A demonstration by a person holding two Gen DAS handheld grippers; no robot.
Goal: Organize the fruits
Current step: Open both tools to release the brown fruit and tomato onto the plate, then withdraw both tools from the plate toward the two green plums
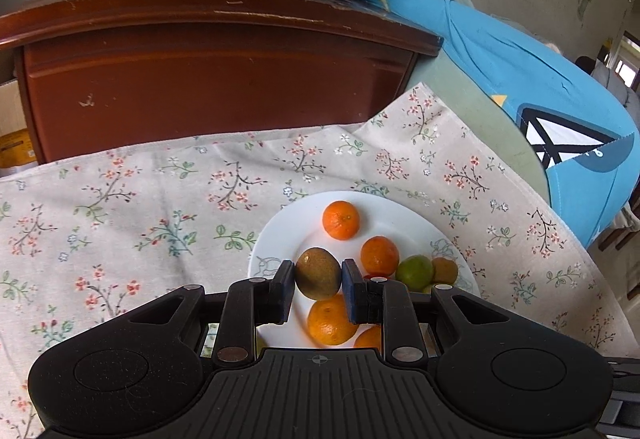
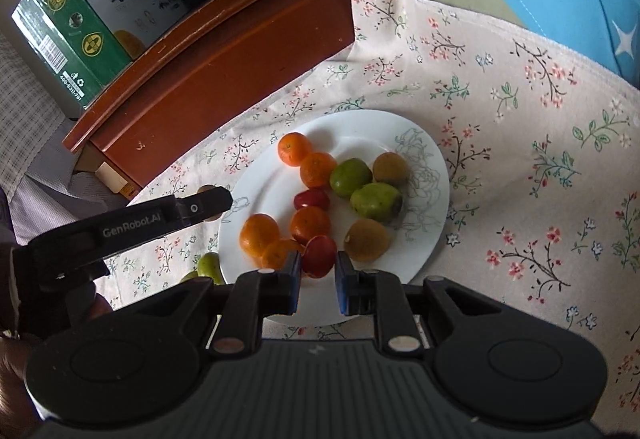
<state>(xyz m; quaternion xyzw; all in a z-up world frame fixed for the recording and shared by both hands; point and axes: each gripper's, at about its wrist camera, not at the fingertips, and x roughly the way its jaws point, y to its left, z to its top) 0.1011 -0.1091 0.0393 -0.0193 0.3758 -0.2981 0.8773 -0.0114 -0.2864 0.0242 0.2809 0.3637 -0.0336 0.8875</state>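
On the plate (image 2: 424, 143): five oranges (image 2: 295, 147), three kiwis (image 2: 367, 240).

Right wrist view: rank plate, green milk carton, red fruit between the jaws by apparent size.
1. White plate
2. Green milk carton, though it sits farther back, so its true size is unsure
3. Red fruit, clearly smallest

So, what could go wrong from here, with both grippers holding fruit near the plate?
1. The left gripper pinches a round kiwi only at its sides; it could slip and drop toward the oranges.
2. The right gripper is shut on a red fruit close beside an orange; moving it may roll neighbours off the plate.
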